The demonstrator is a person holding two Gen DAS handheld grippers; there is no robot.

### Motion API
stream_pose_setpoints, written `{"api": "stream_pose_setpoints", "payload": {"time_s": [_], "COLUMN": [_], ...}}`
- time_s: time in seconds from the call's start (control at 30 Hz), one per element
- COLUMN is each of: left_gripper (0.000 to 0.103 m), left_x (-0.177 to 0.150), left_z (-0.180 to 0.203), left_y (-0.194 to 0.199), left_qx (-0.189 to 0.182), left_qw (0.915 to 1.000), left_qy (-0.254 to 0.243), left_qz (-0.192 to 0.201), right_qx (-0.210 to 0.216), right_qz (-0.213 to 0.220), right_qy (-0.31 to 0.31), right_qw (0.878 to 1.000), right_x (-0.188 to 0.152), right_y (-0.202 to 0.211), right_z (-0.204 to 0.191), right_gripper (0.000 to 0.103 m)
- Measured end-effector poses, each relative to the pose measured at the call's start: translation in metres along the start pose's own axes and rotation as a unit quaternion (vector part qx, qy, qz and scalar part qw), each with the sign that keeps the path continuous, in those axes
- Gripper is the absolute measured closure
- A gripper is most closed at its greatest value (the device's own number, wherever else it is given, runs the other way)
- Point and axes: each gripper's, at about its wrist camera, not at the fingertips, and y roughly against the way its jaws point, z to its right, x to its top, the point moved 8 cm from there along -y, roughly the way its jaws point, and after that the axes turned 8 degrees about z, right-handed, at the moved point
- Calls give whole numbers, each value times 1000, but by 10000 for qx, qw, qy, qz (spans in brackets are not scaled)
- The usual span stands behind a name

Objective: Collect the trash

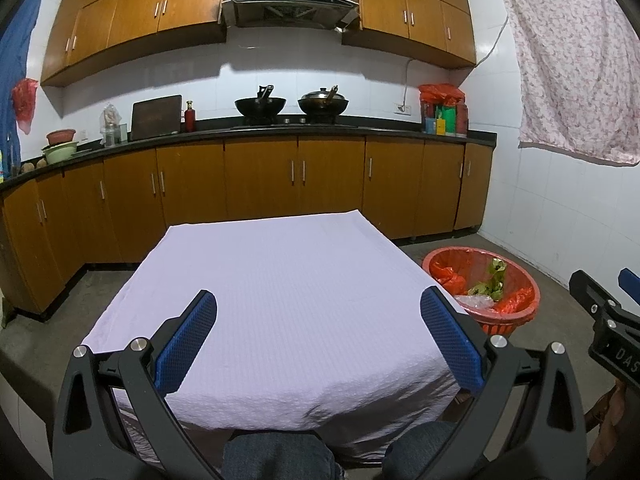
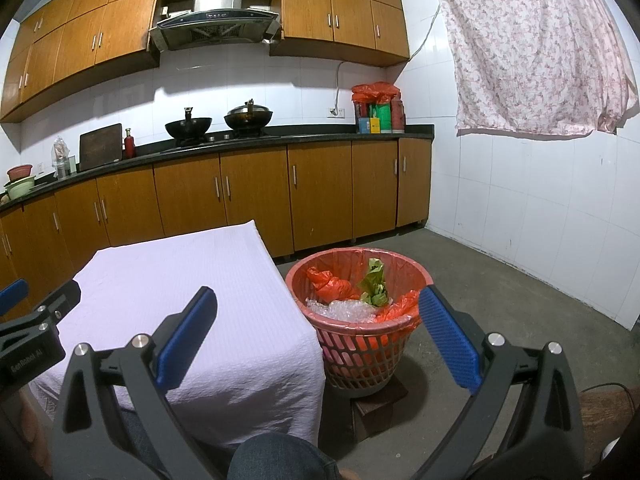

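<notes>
A red plastic trash basket (image 2: pixel 360 344) lined with a red bag stands on a small dark stool to the right of the table; it shows in the left wrist view too, as the basket (image 1: pixel 516 312). Inside lie a crumpled red bag (image 2: pixel 330 282), green leaves (image 2: pixel 374 280) and clear bubble wrap (image 2: pixel 340 310). My left gripper (image 1: pixel 318 300) hangs open over the near part of the lilac tablecloth (image 1: pixel 280 280), nothing between its blue pads. My right gripper (image 2: pixel 318 298) is open too, held between the table's right edge and the basket, empty.
The table under the lilac cloth (image 2: pixel 192 288) fills the middle. Brown kitchen cabinets (image 1: pixel 260 184) run along the back, with two woks (image 1: pixel 260 104) on the stove. A flowered cloth (image 2: pixel 532 48) hangs on the white tiled right wall. Bare concrete floor (image 2: pixel 500 304) lies right of the basket. A person's denim-clad knees (image 1: pixel 280 456) sit at the bottom.
</notes>
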Motion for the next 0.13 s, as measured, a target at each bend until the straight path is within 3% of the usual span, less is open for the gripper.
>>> {"api": "stream_pose_setpoints", "payload": {"time_s": [0.13], "left_gripper": [2], "left_x": [0], "left_z": [0], "left_y": [0], "left_qx": [-17], "left_qw": [10000], "left_qy": [0], "left_qz": [-1], "right_qx": [5], "right_qz": [-4], "right_qy": [2], "right_qw": [10000], "right_x": [0], "right_y": [0], "right_z": [1], "right_gripper": [4]}}
